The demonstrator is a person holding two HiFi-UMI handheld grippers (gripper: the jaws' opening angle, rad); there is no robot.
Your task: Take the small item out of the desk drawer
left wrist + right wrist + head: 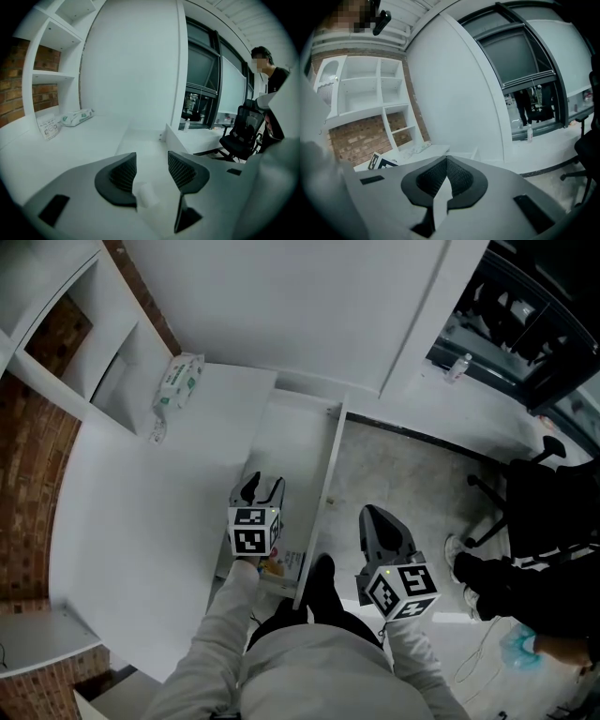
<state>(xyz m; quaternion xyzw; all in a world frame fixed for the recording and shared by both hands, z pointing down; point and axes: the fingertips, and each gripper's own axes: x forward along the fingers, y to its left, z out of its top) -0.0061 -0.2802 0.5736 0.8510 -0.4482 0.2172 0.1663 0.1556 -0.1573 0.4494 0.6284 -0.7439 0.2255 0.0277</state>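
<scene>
The white desk drawer (323, 493) stands pulled out toward me. At its near end lie a small yellow-orange item (273, 567) and a pale packet (292, 562), partly hidden under the left gripper's marker cube. My left gripper (263, 486) hovers over the drawer's middle, open, with nothing between its pads (123, 174). In the left gripper view, this gripper (152, 161) looks along the drawer floor (145, 143). My right gripper (377, 515) hangs right of the drawer over the floor, shut and empty; its pads (461, 177) meet in the right gripper view, where the gripper (446, 164) points toward the wall.
A pack of wipes (178, 381) lies on the desk (141, 512) near the white shelf unit (84, 343). A person in black and an office chair (525, 512) are at the right. A bottle (457, 367) stands on the far sill.
</scene>
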